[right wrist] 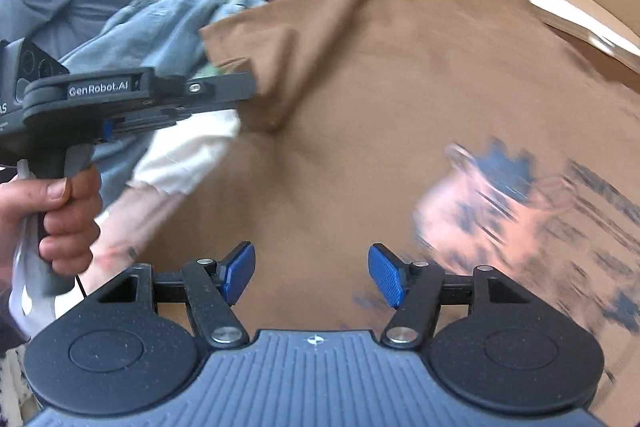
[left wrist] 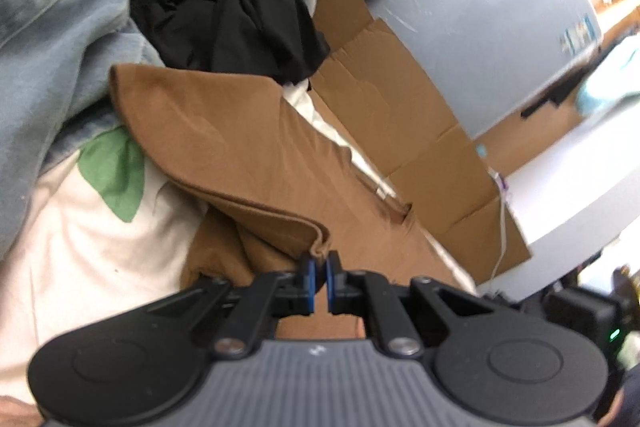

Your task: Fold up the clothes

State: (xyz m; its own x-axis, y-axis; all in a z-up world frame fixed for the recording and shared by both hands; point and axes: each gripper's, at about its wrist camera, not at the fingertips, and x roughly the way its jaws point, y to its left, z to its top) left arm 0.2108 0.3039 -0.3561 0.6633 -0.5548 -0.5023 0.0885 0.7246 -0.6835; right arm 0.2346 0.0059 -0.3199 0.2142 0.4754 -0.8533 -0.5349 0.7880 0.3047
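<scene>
Flattened cardboard [left wrist: 400,115] is lining the far side of a cluttered surface, with a black garment [left wrist: 228,15] and a blue-grey fleece [left wrist: 52,59] crowding the brown T-shirt [right wrist: 380,99] lying there. The left tongs [left wrist: 319,273] are pinching its folded edge. The right tongs [right wrist: 312,273] are hovering spread above its printed graphic [right wrist: 520,203].
</scene>
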